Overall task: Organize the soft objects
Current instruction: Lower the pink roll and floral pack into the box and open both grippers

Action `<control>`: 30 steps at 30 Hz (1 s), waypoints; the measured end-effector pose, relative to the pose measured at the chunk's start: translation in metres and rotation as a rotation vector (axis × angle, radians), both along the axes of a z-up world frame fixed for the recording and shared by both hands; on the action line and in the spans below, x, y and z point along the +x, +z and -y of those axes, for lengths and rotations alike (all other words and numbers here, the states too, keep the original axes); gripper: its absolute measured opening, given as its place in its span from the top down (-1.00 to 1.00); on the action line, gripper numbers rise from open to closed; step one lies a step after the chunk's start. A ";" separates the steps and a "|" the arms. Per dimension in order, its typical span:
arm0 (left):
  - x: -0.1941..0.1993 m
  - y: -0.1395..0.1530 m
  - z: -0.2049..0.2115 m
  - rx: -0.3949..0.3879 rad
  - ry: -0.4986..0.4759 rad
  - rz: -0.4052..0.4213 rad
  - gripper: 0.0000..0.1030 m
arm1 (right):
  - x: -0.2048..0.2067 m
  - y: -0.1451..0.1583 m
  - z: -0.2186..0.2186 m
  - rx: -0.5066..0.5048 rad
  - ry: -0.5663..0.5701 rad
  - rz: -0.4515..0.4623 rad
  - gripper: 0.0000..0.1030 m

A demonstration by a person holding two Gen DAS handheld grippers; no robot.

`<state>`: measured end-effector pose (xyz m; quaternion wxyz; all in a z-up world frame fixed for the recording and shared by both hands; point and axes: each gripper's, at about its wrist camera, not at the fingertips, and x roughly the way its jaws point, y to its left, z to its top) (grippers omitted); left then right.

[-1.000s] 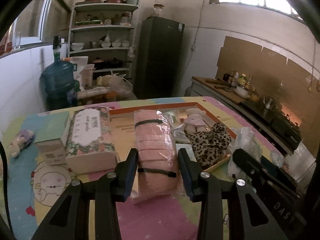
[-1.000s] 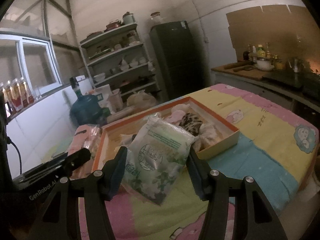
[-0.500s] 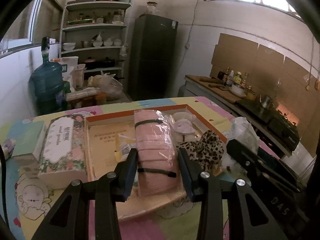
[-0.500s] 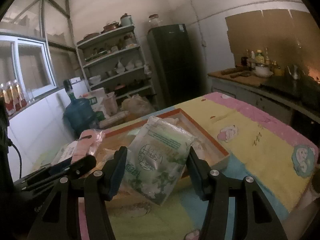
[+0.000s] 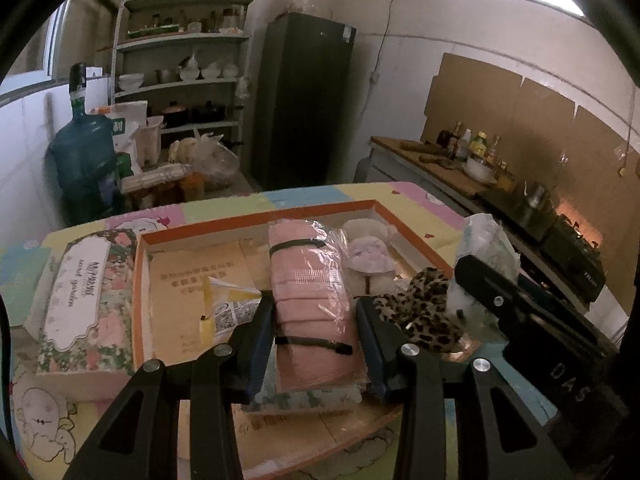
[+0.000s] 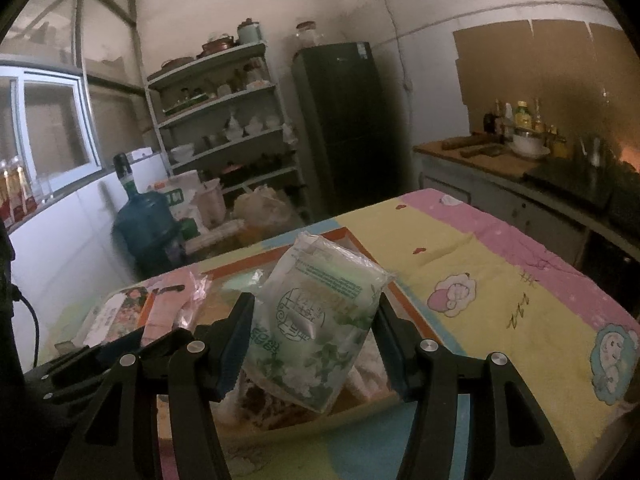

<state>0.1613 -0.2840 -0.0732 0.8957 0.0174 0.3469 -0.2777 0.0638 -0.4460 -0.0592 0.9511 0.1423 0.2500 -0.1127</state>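
Between the left gripper's fingers sits a clamped pink cloth roll; the right gripper grips a green tissue pack. Beyond and below both lies the orange-rimmed tray. Placement seems underway; lowering and releasing should follow.

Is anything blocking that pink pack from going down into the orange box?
Partly. The pink pack, held by the left gripper, hangs over a yellow packet on its left and a leopard cloth on its right; the box has bare floor farther left.
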 end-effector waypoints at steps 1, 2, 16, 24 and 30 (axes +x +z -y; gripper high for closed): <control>0.002 -0.002 0.002 0.004 0.000 -0.004 0.19 | 0.003 -0.002 0.002 0.005 0.004 -0.009 -0.15; 0.005 -0.004 0.002 0.009 0.001 -0.009 0.19 | 0.006 -0.003 0.004 0.008 0.007 -0.016 -0.15; 0.023 -0.027 0.007 0.026 0.000 -0.063 0.19 | 0.032 -0.020 0.013 0.040 0.048 -0.078 -0.15; 0.027 -0.030 0.006 0.017 -0.007 -0.061 0.19 | 0.042 -0.030 0.017 0.060 0.061 -0.107 -0.15; 0.027 -0.030 0.006 0.018 -0.005 -0.058 0.17 | 0.047 -0.039 0.022 0.097 0.076 -0.132 -0.15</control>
